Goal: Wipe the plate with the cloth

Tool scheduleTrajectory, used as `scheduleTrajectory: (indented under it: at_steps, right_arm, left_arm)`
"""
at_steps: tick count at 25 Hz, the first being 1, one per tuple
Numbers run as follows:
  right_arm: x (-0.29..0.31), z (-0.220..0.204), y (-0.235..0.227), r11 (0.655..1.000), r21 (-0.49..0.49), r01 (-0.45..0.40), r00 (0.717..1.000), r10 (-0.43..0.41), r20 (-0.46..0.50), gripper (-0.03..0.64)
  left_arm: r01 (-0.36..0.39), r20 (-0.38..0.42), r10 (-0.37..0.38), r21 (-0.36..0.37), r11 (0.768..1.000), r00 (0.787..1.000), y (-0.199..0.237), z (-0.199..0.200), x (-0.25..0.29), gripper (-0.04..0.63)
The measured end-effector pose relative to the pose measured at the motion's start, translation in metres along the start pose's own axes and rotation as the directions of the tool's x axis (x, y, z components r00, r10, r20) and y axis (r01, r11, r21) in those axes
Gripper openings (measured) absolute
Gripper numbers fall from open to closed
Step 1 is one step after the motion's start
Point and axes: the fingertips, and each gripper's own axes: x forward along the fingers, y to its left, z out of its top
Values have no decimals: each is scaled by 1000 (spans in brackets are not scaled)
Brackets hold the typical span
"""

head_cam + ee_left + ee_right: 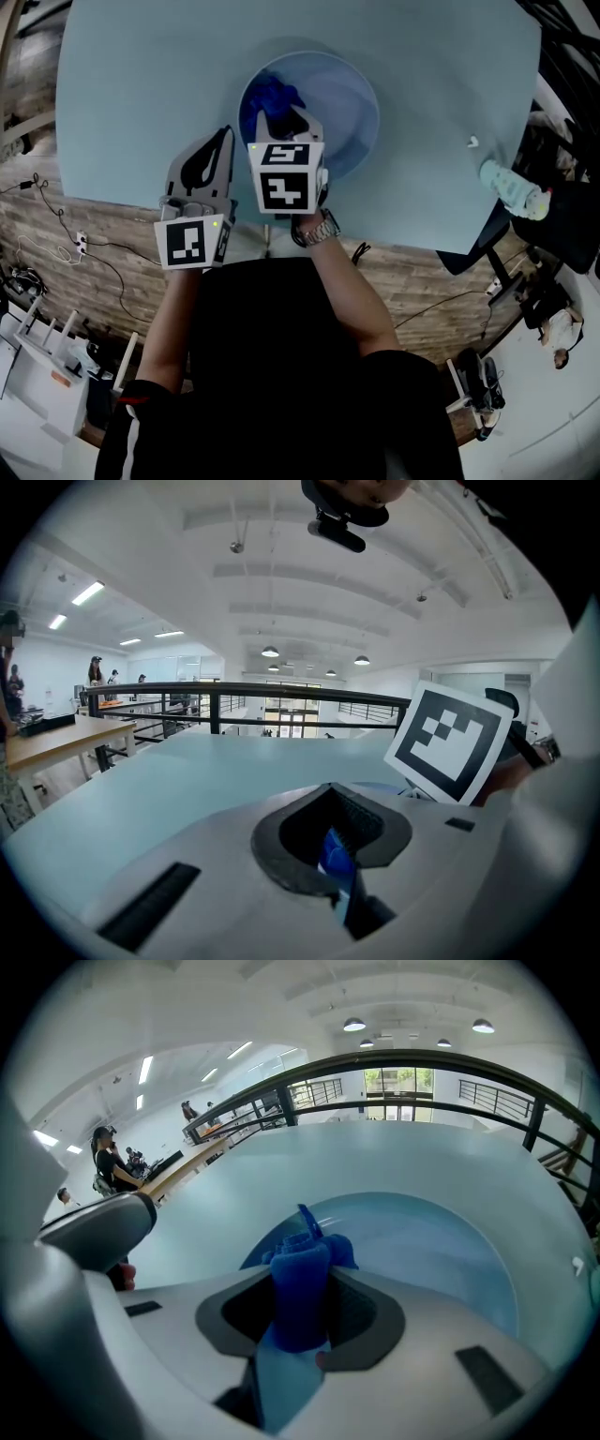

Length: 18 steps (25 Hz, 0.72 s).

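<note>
One cloth (302,1283), blue, clamped upright between jaws of right gripper (300,1299), over left part of the one plate (422,1241). Plate pale blue, on table (141,94). Two grippers in all. Left gripper (225,136) just beside plate's left rim, jaws drawn nearly together.

Only in left gripper view: blue sliver in the jaw slit, source unclear. Only in head view: wristwatch (319,230) on right arm.
</note>
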Motion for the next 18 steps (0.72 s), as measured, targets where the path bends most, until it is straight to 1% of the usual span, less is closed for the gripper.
scheduleTrajectory:
  at_steps: [7, 12, 18]
  right_arm:
    - [10, -5, 2, 1000, -16, 6, 999, -7, -36, 120]
    - [11, -7, 0, 1000, -28, 8, 999, -9, -31, 120]
    - [5, -10, -10, 1000, -7, 22, 999, -22, -33, 120]
  left_arm:
    - [-21, 0, 21, -11, 1000, 1000, 10, -2, -5, 1]
    - [-8, -3, 8, -7, 1000, 1000, 6, -4, -5, 2]
    - [12, 0, -12, 1, 1000, 1000, -3, -2, -3, 2]
